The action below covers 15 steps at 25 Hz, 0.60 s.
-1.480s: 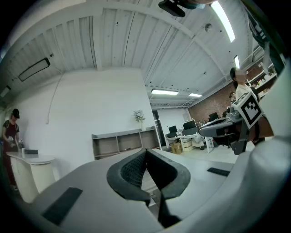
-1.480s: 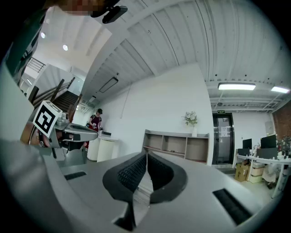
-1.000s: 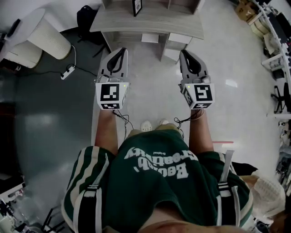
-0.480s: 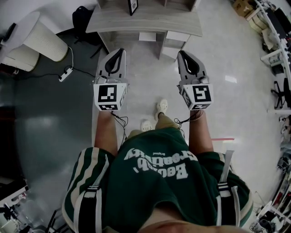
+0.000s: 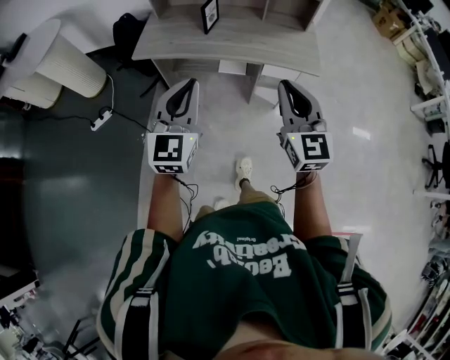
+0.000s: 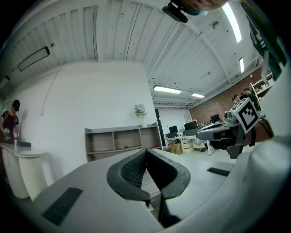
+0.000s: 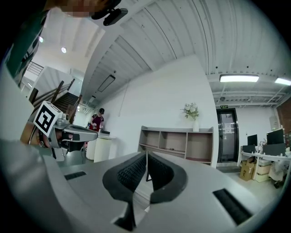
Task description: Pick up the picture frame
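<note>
Pale wooden worktop [image 5: 225, 43] bearing a small upright black picture frame [image 5: 209, 14]; left claw [image 5: 187, 84] and right claw [image 5: 286, 86] both closed, empty, short of it.

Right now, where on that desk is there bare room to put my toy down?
The desk top is bare wood along its front, left and right of the picture frame standing at its back. The pale floor before the desk is open too. Crowded: the dark floor at left, with the power strip, its cable and a black bag.
</note>
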{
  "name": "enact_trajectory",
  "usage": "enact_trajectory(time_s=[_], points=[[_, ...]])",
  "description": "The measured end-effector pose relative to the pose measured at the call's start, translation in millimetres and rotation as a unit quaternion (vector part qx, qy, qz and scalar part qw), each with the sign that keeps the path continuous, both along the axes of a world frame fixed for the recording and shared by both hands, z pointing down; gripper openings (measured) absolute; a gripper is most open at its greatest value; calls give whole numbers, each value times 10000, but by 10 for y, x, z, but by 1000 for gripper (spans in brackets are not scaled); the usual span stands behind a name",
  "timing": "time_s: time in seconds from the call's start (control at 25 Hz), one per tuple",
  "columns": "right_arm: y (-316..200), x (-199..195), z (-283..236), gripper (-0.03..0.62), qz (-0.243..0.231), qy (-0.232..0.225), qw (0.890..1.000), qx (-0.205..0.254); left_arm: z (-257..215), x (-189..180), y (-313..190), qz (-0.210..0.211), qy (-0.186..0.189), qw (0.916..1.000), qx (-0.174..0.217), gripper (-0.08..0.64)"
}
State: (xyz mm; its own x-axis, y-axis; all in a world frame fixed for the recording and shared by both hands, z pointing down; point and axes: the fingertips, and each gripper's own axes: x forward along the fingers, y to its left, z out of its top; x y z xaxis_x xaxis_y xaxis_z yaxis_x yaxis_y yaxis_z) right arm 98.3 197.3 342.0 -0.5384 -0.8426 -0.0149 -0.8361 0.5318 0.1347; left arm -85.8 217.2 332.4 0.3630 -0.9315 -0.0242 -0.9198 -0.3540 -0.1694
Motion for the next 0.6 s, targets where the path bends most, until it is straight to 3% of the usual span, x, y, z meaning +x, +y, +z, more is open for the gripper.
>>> enact_trajectory(time_s=[0.36, 0.6], points=[[-1117, 245, -140, 37, -206, -40, 9997, 92, -96, 172, -1030, -294, -57, 9995, 31, 17], [-1420, 319, -181, 37, -326, -81, 9993, 160, -138, 215, -1328, -463, -117, 9988, 68, 17]])
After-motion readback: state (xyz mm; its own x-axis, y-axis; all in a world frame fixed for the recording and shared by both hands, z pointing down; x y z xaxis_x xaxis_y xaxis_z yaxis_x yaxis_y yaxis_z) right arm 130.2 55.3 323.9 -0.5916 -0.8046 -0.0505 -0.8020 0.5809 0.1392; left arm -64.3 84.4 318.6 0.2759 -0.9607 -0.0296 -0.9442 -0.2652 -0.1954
